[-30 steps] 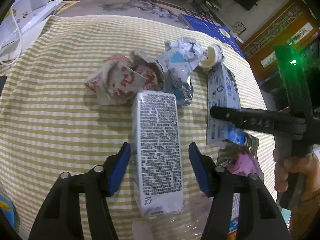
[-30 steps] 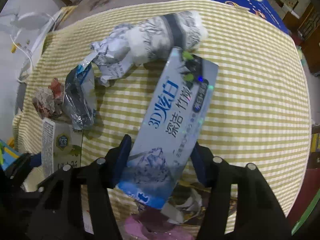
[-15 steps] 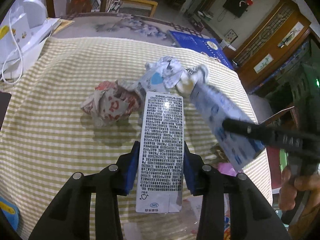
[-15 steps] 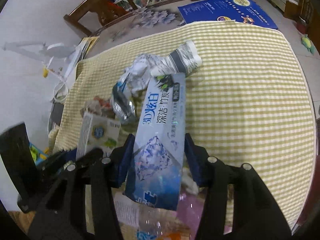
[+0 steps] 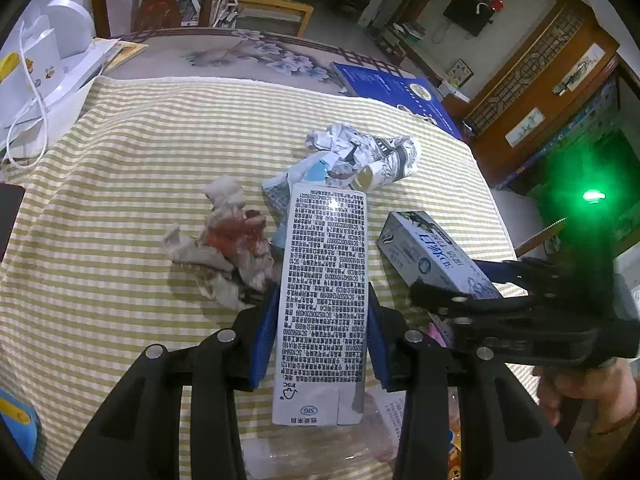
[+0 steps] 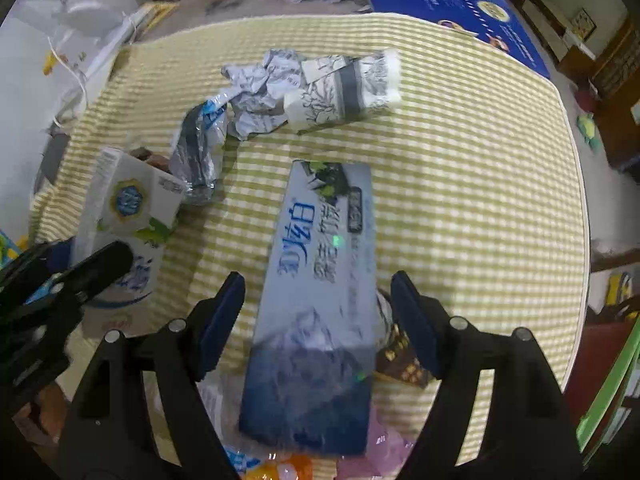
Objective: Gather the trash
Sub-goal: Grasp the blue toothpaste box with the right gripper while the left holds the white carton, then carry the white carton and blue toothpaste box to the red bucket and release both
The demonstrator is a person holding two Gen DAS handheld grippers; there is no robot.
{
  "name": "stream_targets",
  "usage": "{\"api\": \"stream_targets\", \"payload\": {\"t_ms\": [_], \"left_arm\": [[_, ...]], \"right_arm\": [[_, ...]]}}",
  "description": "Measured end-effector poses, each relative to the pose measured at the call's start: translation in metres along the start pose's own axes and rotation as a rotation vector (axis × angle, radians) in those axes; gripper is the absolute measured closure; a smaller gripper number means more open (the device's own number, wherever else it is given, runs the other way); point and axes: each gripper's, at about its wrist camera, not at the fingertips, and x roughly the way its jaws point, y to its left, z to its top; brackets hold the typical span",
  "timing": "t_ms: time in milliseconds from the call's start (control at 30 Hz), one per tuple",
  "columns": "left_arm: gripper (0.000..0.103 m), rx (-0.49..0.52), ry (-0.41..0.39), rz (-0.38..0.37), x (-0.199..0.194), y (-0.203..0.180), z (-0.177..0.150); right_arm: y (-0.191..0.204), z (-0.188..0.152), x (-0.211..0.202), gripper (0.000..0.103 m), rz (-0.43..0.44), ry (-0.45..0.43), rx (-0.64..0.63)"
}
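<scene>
At a striped-cloth surface [image 5: 120, 168] strewn with litter, we hold the left tongs [image 5: 320, 332] clamped on a tall white carton [image 5: 324, 280], its printed panel facing the camera and its body standing up through the lower middle of the left wrist frame, while our right tongs [image 6: 318, 312] stand wide apart, their blue pads clear of the long toothpaste box [image 6: 320, 292] that fills the lower middle of the right wrist frame, blurred at its near end. We cannot tell from that blur whether the box is resting or falling; below it, at the bottom edge, lie a pink wrapper [image 6: 384, 444] and other bright scraps, which we judge to be the collecting heap or bag. To do this step well, we would keep the right tongs spread until the box has plainly settled, then draw back without catching its edge, and carry the carton over the same heap before easing the left grip, low enough that it does not bounce out. Trash yet to gather sits further up both frames: a crumpled printed paper [image 6: 260, 92] touching a rolled paper cup [image 6: 348, 88], a squashed silver pouch [image 6: 200, 152] just beside them, and a red-and-white wad [image 5: 232, 256] at centre left of the left wrist view, close by the carton
</scene>
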Motion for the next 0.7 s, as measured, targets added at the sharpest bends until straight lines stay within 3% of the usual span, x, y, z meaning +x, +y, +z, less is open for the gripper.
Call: {"api": "stream_targets", "payload": {"t_ms": [33,67,100,200,367,533,700], "left_arm": [[0.065,-0.004,0.000,-0.002,0.000,0.001,0.000],[0.065,-0.006,0.000,-0.004,-0.001,0.002,-0.001],[0.065,-0.008,-0.001,-0.007,-0.001,0.001,-0.002],[0.066,-0.015,-0.003,-0.010,-0.002,0.004,-0.002],[0.066,-0.011,-0.007,-0.015,-0.002,0.001,0.001],[0.066,0.037,-0.022,-0.030,-0.008,-0.019,0.006],[0.066,0.107,-0.044,-0.045,-0.019,-0.049,0.007]], "right_arm": [[0.004,0.000,0.007,0.032,-0.007,0.019,-0.018],[0.006,-0.001,0.011,0.050,-0.010,0.026,-0.030],[0.006,-0.002,0.011,0.056,-0.008,0.022,-0.030],[-0.004,-0.005,-0.005,0.056,0.087,-0.043,0.041],[-0.023,-0.016,-0.046,0.056,0.164,-0.157,0.104],[-0.040,-0.035,-0.080,0.056,0.193,-0.247,0.165],[-0.046,-0.050,-0.096,0.056,0.197,-0.275,0.201]]}}
